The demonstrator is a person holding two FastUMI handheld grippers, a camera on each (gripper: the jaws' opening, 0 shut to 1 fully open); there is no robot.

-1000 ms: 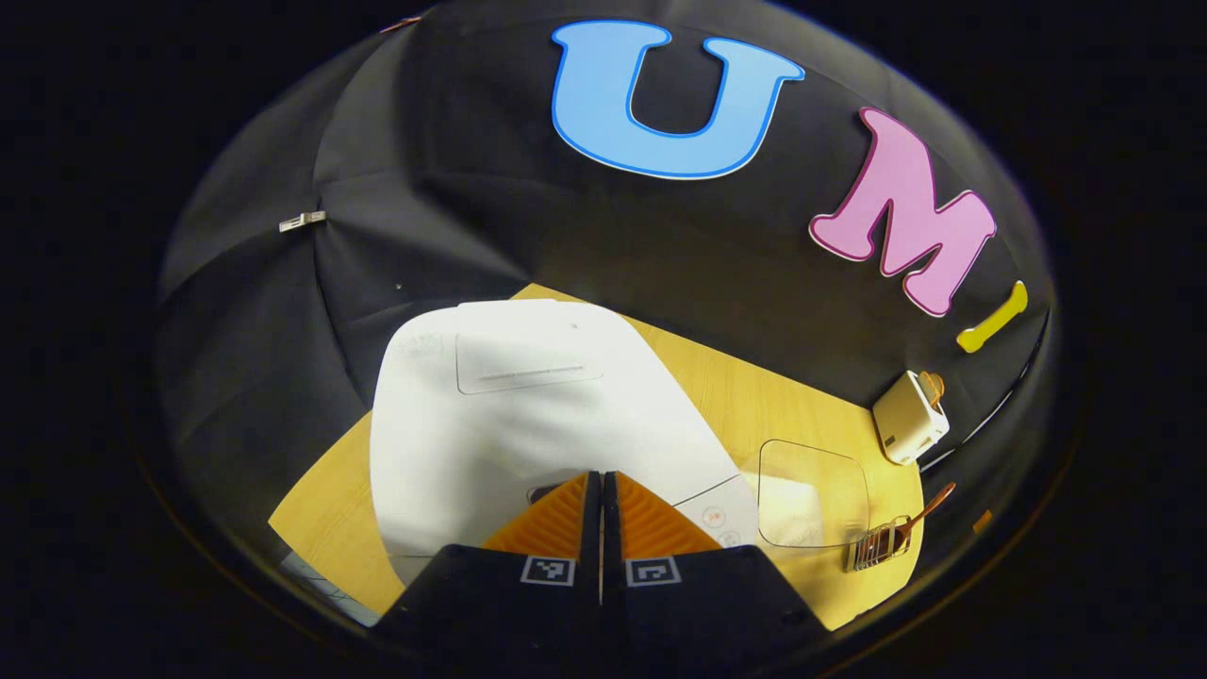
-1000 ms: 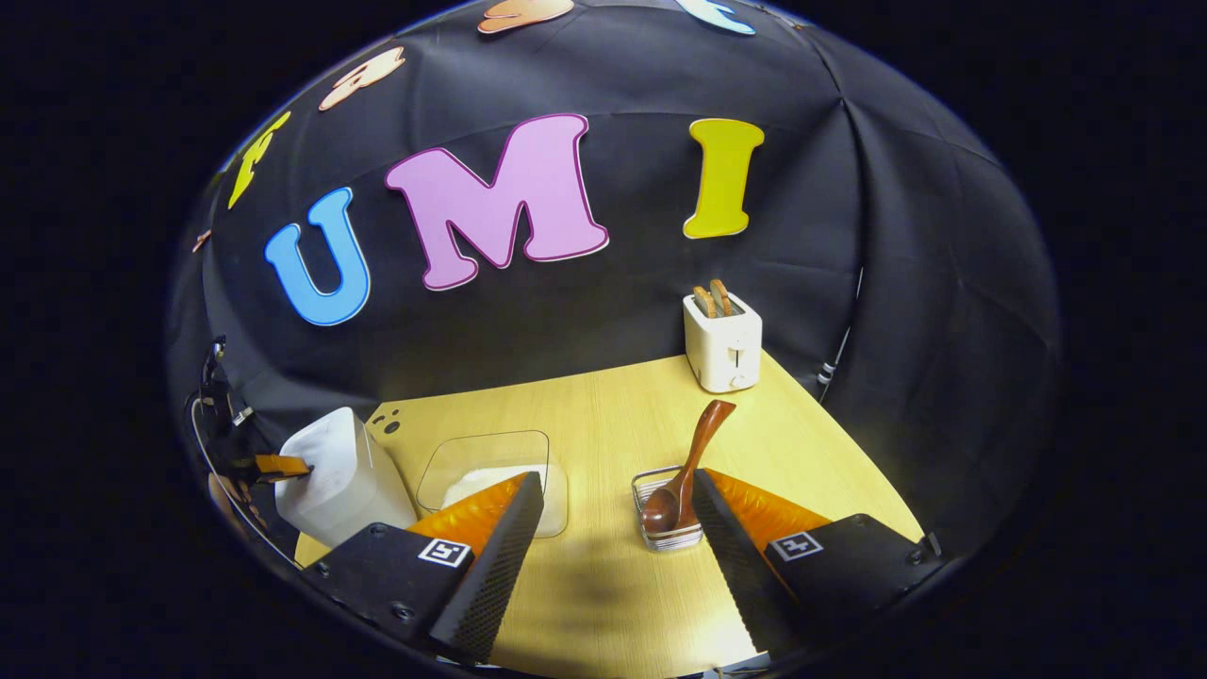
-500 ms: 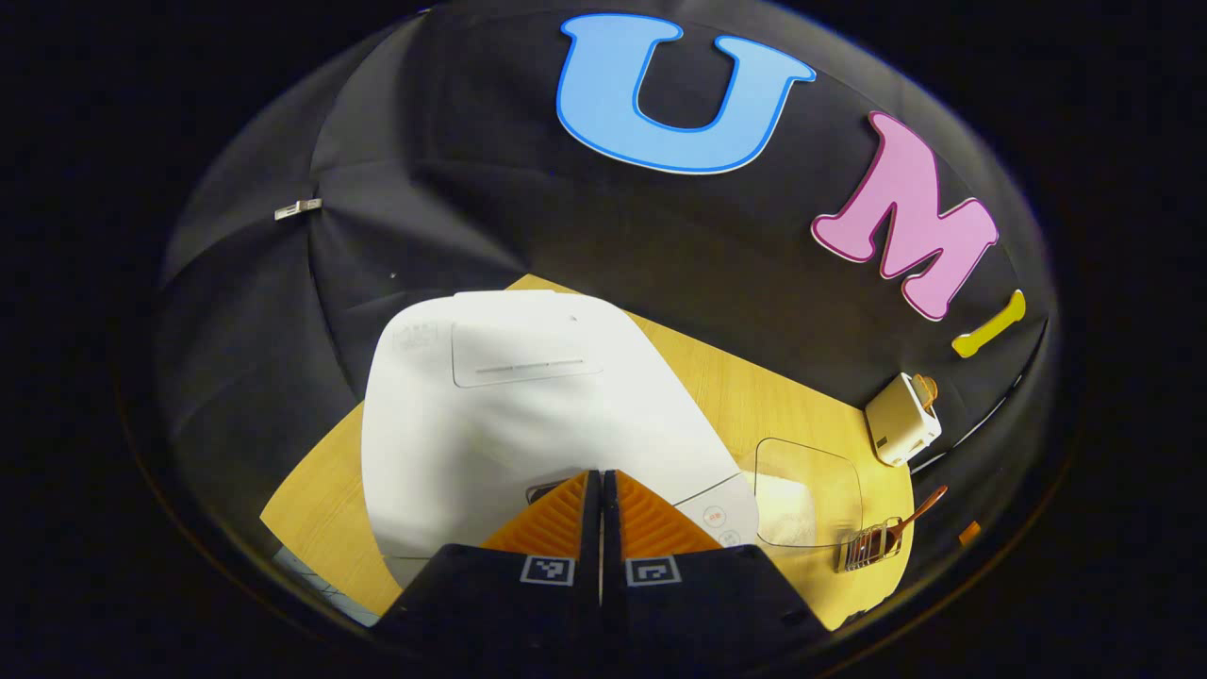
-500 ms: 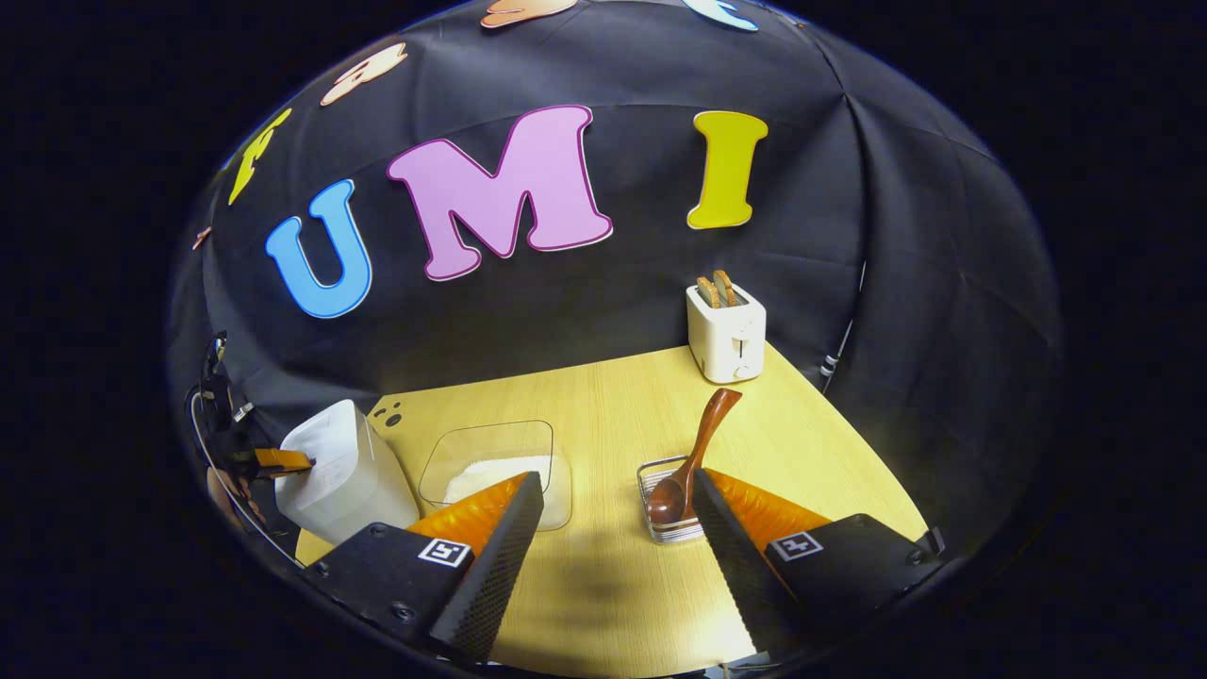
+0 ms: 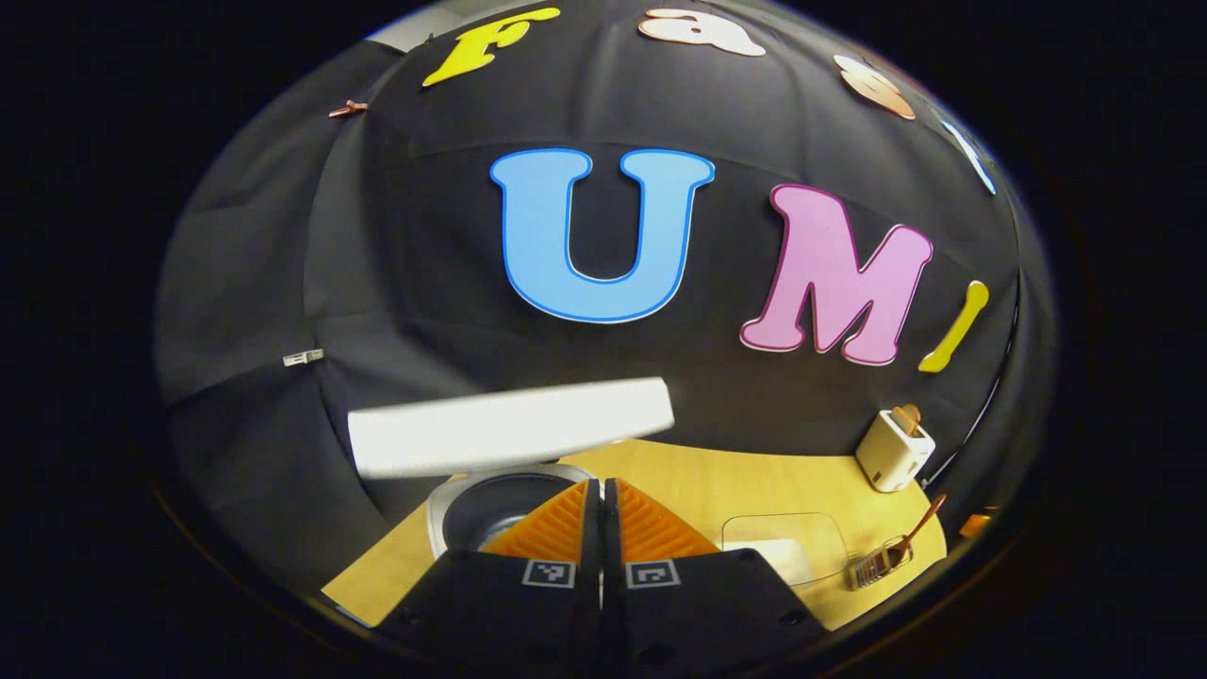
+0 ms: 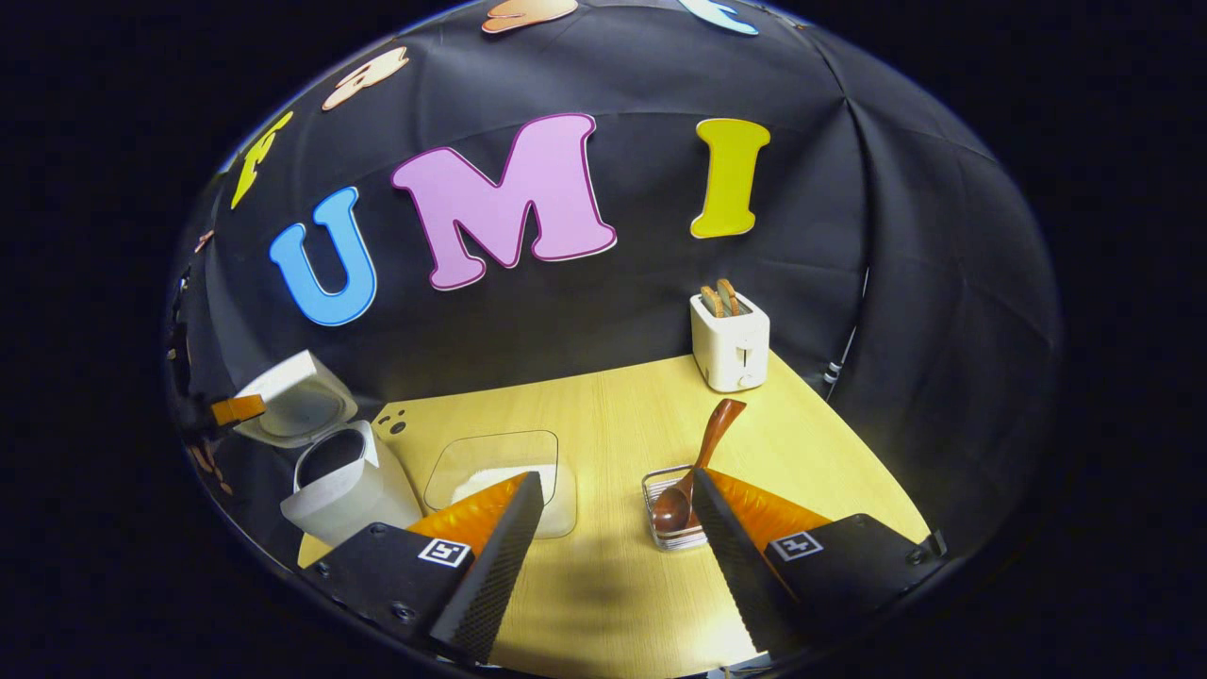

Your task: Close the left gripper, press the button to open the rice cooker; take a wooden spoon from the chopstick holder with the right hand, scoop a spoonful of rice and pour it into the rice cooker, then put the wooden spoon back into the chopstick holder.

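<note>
Left hand-held gripper (image 5: 601, 490), fingers together, rice cooker (image 6: 335, 481) lid up; right hand-held gripper (image 6: 618, 528), fingers apart, must next grasp wooden spoon (image 6: 702, 457) in chopstick holder (image 6: 671, 538).

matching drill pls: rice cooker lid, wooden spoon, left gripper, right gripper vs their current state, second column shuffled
Things:
1. rice cooker lid
2. wooden spoon
3. left gripper
4. right gripper

States:
A. fingers wide apart, nothing between them
B. swung up, pot exposed
C. fingers together, holding nothing
D. standing tilted in the wire holder

Pairs: 1-B, 2-D, 3-C, 4-A
</note>
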